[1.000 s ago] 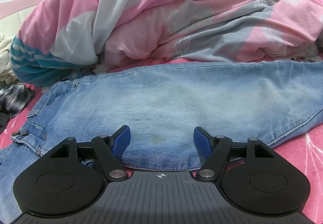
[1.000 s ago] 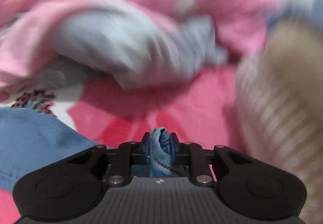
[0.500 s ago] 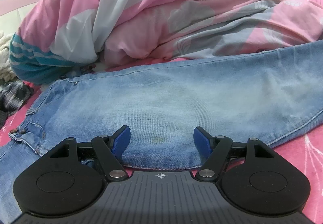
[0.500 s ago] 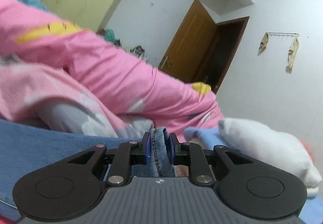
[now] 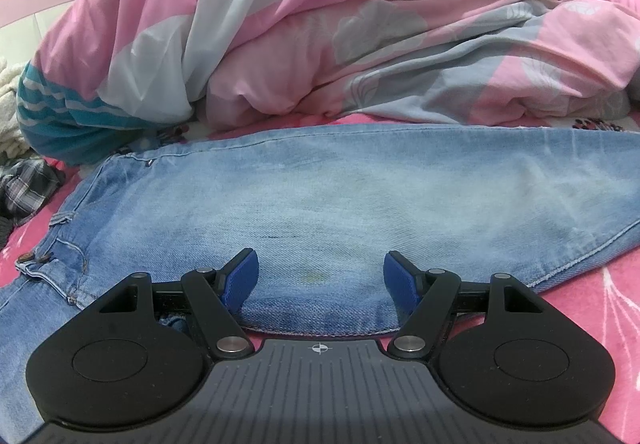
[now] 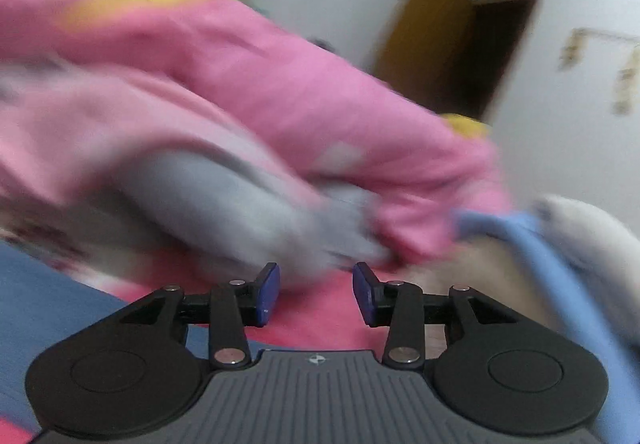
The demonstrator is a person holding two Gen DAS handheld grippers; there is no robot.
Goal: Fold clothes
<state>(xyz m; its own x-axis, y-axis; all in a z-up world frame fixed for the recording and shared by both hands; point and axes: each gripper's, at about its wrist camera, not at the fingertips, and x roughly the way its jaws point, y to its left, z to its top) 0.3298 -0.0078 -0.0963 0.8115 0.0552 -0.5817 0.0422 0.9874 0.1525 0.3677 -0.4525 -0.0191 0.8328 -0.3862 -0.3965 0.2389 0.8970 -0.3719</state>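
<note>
A pair of light blue jeans [image 5: 340, 200] lies flat across the pink bed sheet [image 5: 592, 308], waist at the left, legs running right. My left gripper [image 5: 318, 276] is open and sits low over the near edge of the jeans, its blue pads on either side of the cloth. My right gripper [image 6: 316, 294] is open and empty above the pink sheet; the right wrist view is blurred. A strip of the jeans [image 6: 36, 292] shows at its lower left.
A bunched pink and grey duvet [image 5: 360, 28] lies just behind the jeans and fills the right wrist view [image 6: 240, 104]. A plaid garment [image 5: 28, 184] sits at the far left. A blue cloth [image 6: 520, 232] and a white item [image 6: 592, 232] lie at the right.
My right gripper has opened and let go of the jeans hem it held. The jeans leg, raised half a second ago, has dropped back flat. My left gripper has stayed put.
</note>
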